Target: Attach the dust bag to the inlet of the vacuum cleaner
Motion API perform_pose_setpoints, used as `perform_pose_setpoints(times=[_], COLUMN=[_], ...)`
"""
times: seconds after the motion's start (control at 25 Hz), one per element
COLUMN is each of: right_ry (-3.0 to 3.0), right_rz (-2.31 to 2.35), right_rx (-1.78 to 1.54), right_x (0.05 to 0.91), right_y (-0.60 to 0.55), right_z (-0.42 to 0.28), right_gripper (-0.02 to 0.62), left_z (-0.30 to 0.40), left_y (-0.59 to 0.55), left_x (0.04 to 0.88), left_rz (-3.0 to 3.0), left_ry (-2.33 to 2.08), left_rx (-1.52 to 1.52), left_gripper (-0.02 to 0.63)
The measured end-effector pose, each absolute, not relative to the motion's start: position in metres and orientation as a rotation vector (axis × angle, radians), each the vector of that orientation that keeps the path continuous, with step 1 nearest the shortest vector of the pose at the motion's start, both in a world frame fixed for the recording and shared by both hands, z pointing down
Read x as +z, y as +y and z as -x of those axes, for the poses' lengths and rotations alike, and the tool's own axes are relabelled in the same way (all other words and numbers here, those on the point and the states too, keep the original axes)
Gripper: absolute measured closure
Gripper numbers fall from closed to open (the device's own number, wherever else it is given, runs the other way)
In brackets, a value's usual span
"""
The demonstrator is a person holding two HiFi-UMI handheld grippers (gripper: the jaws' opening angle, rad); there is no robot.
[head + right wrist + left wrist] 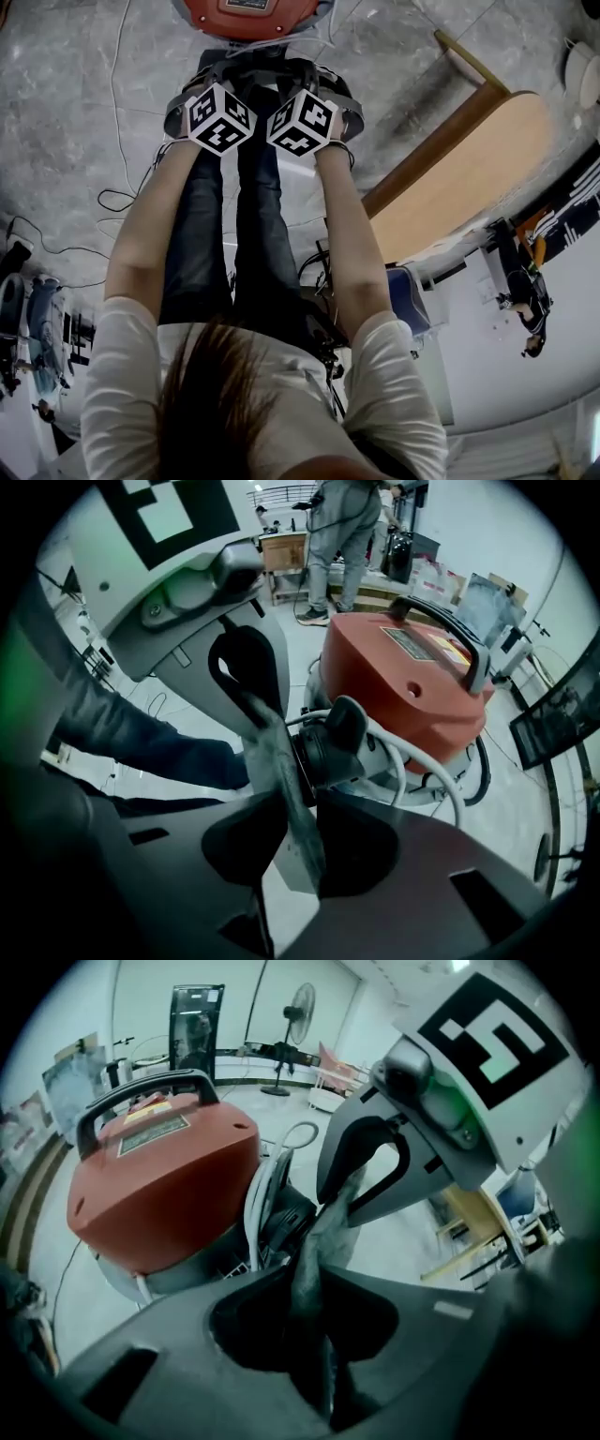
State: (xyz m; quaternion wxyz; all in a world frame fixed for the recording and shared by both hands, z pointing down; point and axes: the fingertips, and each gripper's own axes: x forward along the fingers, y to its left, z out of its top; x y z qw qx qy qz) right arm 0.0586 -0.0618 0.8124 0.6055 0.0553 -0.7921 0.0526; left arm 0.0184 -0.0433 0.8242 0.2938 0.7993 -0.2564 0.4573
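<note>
The red vacuum cleaner (248,14) stands on the floor at the top of the head view, right in front of both grippers. My left gripper (314,1335) is shut on a fold of the grey dust bag (323,1232), beside the red body (164,1185). In the right gripper view the bag's flat grey collar (277,761) stands just left of the black inlet (328,747). It runs down between the jaws of my right gripper (291,855), which are slightly apart, with a pale slit beside it. In the head view both grippers (217,89) (309,89) sit side by side.
A wooden table (459,178) stands to the right. Cables (117,197) lie on the marble floor at the left. A white hose (422,780) loops round the vacuum's base. A person (342,536) stands farther back, and a floor fan (300,1012) is in the distance.
</note>
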Motion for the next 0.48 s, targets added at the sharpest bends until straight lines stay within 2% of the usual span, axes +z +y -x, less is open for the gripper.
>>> perform_pose_setpoints(times=[0.08,0.28,0.48], right_ry=[-1.846,-1.883,-1.878], right_rz=[-0.186,-0.41,-0.358], right_rx=[0.179,0.348,0.314], right_x=[0.815,0.817,0.817], right_y=[-0.059,-0.058,-0.057], right_z=[-0.062,-0.065,-0.066], right_gripper=[0.511,0.517,0.515], left_z=[-0.022,-0.026,-0.026], left_y=[-0.045,-0.054,-0.053], left_x=[0.827,0.826,0.825], left_rz=[-2.18,-2.33,-2.317], left_ry=[-0.618,-0.362,-0.376], left_rx=[1.288,1.47,1.45], left_gripper=[0.529,0.505,0.499])
